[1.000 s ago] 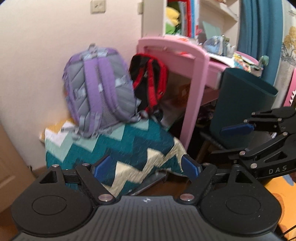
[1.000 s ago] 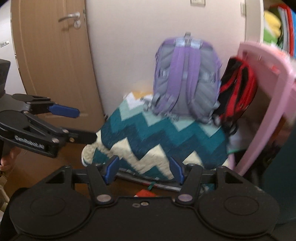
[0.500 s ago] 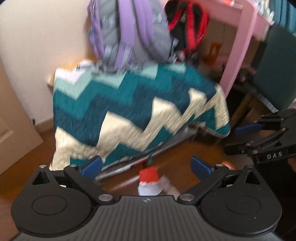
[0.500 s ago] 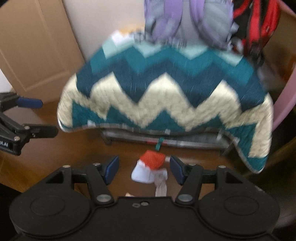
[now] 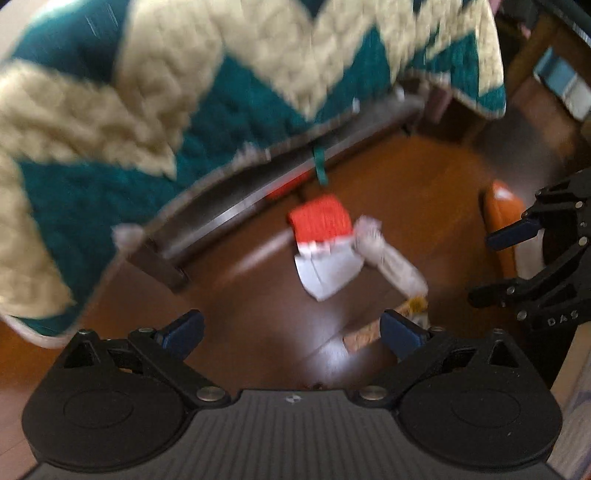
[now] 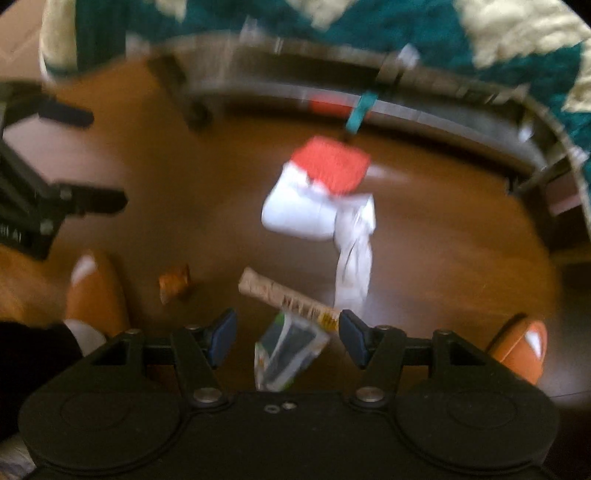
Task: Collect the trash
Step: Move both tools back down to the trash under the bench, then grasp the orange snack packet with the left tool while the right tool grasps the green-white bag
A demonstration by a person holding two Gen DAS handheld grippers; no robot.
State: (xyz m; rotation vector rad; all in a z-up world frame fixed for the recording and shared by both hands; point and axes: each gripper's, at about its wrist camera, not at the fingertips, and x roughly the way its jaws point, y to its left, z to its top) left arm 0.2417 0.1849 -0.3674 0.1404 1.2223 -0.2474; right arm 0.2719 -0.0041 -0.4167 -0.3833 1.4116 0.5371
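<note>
Trash lies on the brown wooden floor. A red-and-white carton (image 5: 321, 236) (image 6: 321, 184) lies on its side, with a crumpled white paper (image 5: 391, 258) (image 6: 354, 251) beside it. Nearer to me are a tan paper roll (image 6: 280, 291), a clear and green plastic wrapper (image 6: 288, 354) and a small brown scrap (image 6: 173, 282). My left gripper (image 5: 291, 328) (image 6: 105, 158) points down at the floor, wide open and empty. Above the wrapper, my right gripper (image 6: 288, 332) (image 5: 484, 266) is open too; its pads press on nothing. Both views are blurred.
A teal and cream zigzag quilt (image 5: 147, 110) (image 6: 443, 22) hangs over a low metal frame (image 5: 240, 206) (image 6: 424, 103) just beyond the trash. A person's orange shoes (image 6: 96, 291) (image 6: 521, 347) stand on the floor on either side of the right gripper.
Both grippers have dropped towards the floor and tipped downward. The backpacks and pink desk have left the views; the trash now looks large. The left jaws have spread wider.
</note>
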